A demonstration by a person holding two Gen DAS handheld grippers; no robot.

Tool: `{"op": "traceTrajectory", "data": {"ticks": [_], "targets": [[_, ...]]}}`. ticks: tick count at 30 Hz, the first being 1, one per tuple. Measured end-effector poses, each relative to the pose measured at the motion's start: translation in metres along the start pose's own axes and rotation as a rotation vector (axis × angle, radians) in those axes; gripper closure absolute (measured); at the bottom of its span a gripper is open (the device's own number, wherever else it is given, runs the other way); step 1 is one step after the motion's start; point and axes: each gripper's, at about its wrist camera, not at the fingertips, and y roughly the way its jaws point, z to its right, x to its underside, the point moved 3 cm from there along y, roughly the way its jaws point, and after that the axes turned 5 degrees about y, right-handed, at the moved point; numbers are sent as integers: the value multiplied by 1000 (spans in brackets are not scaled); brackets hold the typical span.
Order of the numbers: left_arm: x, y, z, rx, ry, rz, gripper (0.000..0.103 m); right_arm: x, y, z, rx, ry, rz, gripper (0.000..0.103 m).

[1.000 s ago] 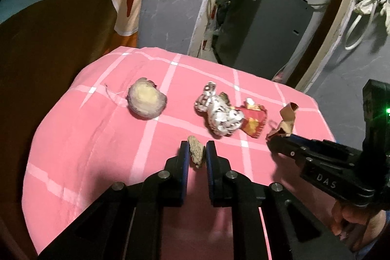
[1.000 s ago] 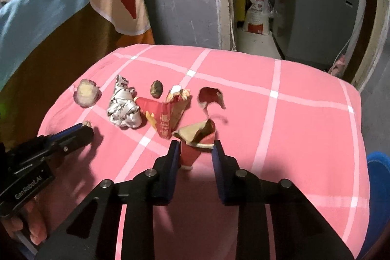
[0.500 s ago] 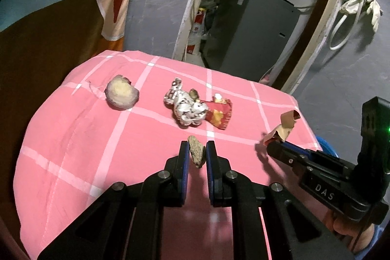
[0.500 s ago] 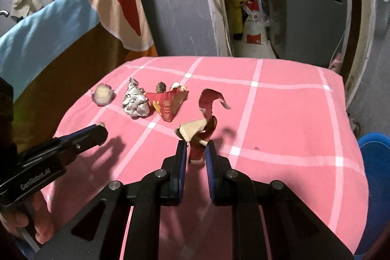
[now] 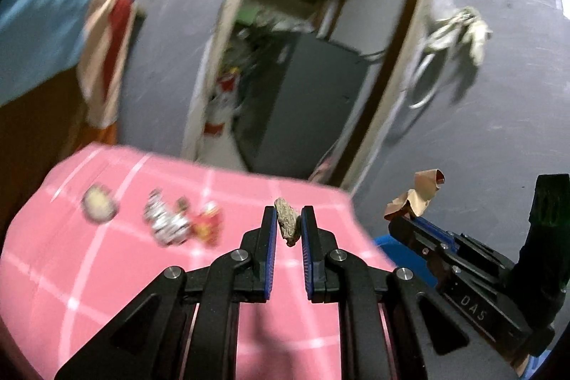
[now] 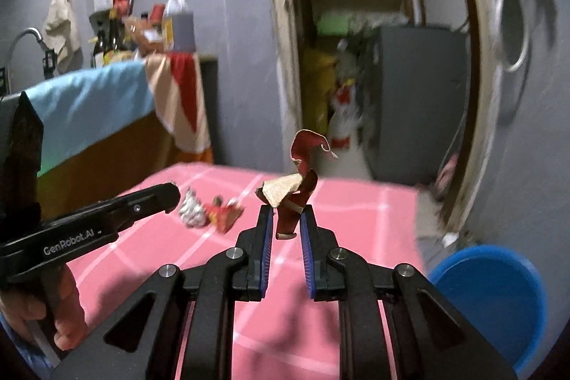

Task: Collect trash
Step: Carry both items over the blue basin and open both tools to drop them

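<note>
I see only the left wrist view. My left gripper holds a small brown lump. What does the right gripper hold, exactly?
Observer: The right gripper is shut on a curled red peel with a pale inner side.
Operator: Is a bin somewhere near?
Observer: Yes, a blue bucket stands on the floor beside the pink table's right edge.
Operator: How does my left gripper look from there?
Observer: The left gripper shows side-on above the table, with a hand on its handle.
</note>
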Motion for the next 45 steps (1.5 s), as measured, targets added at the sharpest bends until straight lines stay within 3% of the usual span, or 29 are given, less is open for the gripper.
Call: {"op": "traceTrajectory", "data": {"ticks": [8,17,26,40,45], "targets": [[-24,8,77,119,105,95,92,-17,-57,42,140,-14,142,89],[-18,38,156,231,182,78,92,-8,-97,103,270,30,162,88],[6,81,197,276,195,-68,92,17,-103,155,350,108,62,86],[41,135,208,262,188,-260,92,60,-76,206,378,271,-130,84],[52,146,212,266,188,-307,90,67,-71,213,382,302,-170,75]]}}
